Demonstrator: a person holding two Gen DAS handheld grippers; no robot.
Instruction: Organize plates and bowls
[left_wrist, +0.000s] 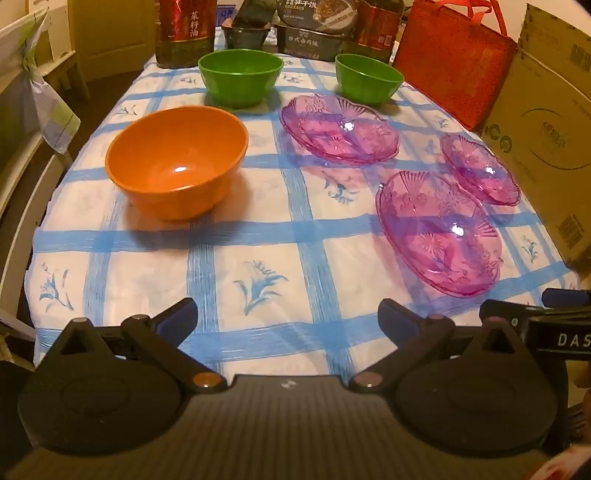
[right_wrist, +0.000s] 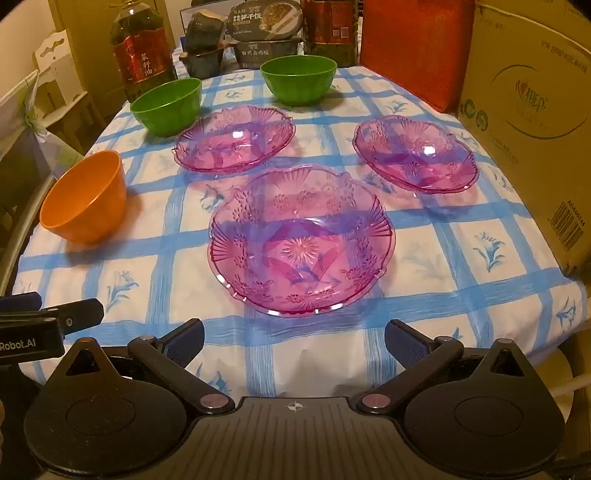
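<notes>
An orange bowl (left_wrist: 177, 158) (right_wrist: 86, 197) stands on the left of the checked tablecloth (left_wrist: 258, 266). Two green bowls (left_wrist: 240, 75) (left_wrist: 367, 77) stand at the back; they also show in the right wrist view (right_wrist: 166, 105) (right_wrist: 299, 77). Three clear pink plates lie apart on the right: a near one (right_wrist: 301, 240) (left_wrist: 437, 230), a far left one (right_wrist: 234, 138) (left_wrist: 338, 127) and a far right one (right_wrist: 415, 153) (left_wrist: 480, 168). My left gripper (left_wrist: 288, 317) is open and empty above the table's front. My right gripper (right_wrist: 293, 338) is open and empty just before the near plate.
Oil bottles (right_wrist: 142, 48), food boxes (right_wrist: 266, 33) and a red bag (left_wrist: 452, 59) stand along the table's back. A cardboard box (right_wrist: 532, 110) walls the right side. A chair (left_wrist: 33, 92) stands at the left. The other gripper shows at each view's edge (left_wrist: 554, 317) (right_wrist: 48, 317).
</notes>
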